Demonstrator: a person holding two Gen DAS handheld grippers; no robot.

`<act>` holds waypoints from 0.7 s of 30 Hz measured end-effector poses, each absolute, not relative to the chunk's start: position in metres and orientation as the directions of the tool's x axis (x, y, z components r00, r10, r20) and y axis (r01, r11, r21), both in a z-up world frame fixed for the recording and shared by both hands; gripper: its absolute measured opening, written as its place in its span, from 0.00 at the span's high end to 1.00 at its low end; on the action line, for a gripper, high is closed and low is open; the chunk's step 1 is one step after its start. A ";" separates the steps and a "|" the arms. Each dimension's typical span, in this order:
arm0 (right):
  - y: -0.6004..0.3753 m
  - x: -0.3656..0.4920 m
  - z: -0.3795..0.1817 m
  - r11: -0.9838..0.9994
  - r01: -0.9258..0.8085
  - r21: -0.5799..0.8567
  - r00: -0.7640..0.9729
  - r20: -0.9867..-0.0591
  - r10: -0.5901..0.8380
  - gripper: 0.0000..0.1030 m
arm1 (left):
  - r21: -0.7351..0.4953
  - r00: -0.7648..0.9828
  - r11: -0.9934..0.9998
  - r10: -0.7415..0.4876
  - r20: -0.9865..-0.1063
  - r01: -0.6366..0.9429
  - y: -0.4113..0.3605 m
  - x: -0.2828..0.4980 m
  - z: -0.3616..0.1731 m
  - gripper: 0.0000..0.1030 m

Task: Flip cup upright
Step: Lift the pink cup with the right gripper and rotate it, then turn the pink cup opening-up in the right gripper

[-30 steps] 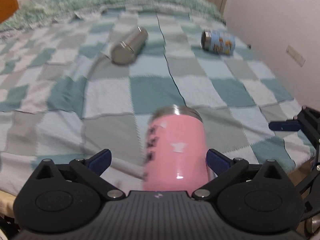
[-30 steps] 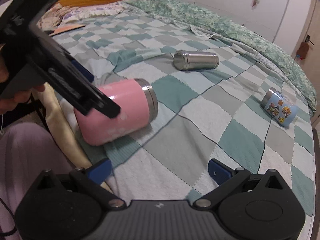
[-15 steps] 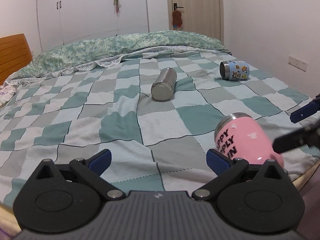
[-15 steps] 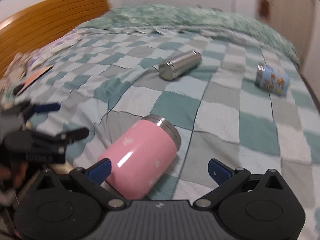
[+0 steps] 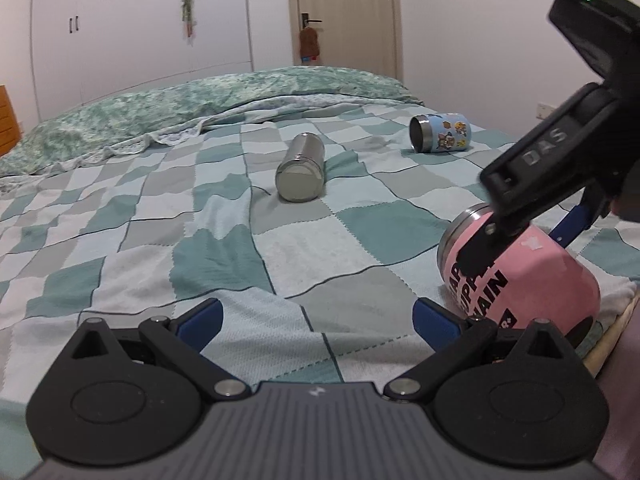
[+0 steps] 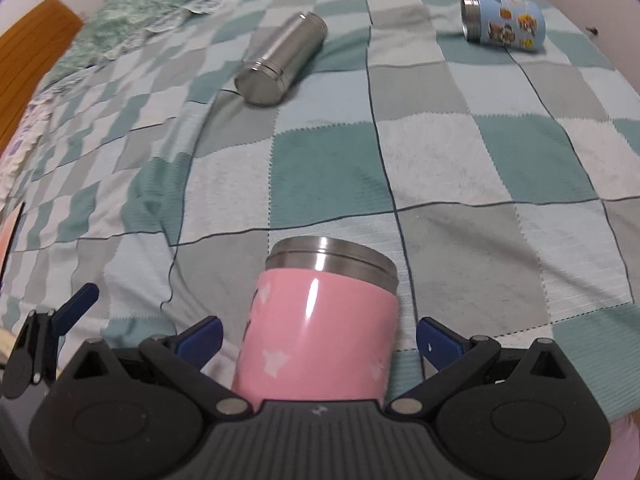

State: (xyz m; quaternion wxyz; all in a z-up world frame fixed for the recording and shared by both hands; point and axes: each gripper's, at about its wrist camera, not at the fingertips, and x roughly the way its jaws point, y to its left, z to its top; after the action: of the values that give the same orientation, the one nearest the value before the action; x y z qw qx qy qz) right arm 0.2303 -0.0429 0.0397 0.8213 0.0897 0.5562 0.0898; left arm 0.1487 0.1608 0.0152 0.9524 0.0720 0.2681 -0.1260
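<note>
Left wrist view. The left claw (image 5: 316,322) stands wide, its blue-tipped fingers (image 5: 200,320) parted over the checked blanket (image 5: 280,248) of a bed, with nothing between them. The pink cup (image 5: 532,276) lies on its side near the bed's right edge, just beyond the claw's right finger, its steel rim turned toward the middle of the bed and black lettering showing on its wall. The right claw (image 5: 532,236) comes down over the cup from the upper right; one black finger crosses the cup's near wall and a blue tip shows behind its far side, so the cup lies between the two. Whether the fingers touch it cannot be told here. Farther off, a steel flask (image 5: 300,168) lies on its side near the blanket's middle, one flat end toward the camera. A blue cup (image 5: 440,134) with cartoon stickers lies on its side well to the right of the flask, mouth to the left. A green floral quilt (image 5: 200,100) is heaped along the far side of the bed; behind it are white wardrobes (image 5: 140,28) and a door (image 5: 344,12).

Right wrist view. The right claw (image 6: 318,334) is wide, with the pink cup (image 6: 320,328) lying between its fingers, steel rim pointing away. A gap shows at each side between finger and cup. The flask (image 6: 280,60) lies beyond to the upper left, the blue cup (image 6: 504,22) at upper right. Part of the left claw (image 6: 72,312) shows at the left edge, and a wooden headboard (image 6: 28,52) at far left.
</note>
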 end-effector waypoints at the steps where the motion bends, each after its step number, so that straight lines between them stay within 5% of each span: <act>1: -0.041 0.232 0.038 0.968 -0.035 0.247 0.360 -0.901 0.243 0.00 | 0.066 0.819 0.954 -0.213 -0.532 0.291 0.161 0.151 0.014 0.00; 6: -0.036 0.244 0.033 0.971 0.014 0.239 0.350 -0.911 0.219 0.01 | 0.058 0.803 0.942 -0.248 -0.542 0.329 0.162 0.158 0.010 0.00; 11: -0.032 0.252 0.024 0.979 0.025 0.202 0.332 -0.925 0.182 0.17 | 0.043 0.777 0.924 -0.295 -0.556 0.381 0.164 0.164 0.009 0.00; 21: -0.039 0.253 0.021 0.964 -0.032 0.264 0.344 -0.903 0.258 0.18 | 0.041 0.766 0.912 -0.319 -0.558 0.409 0.163 0.166 0.007 0.00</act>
State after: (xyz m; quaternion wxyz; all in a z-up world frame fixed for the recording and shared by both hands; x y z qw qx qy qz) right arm 0.2528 -0.0395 0.0206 0.8136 0.1001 0.5657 0.0892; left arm 0.1664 0.1633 0.0068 0.9363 0.0802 0.2813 -0.1943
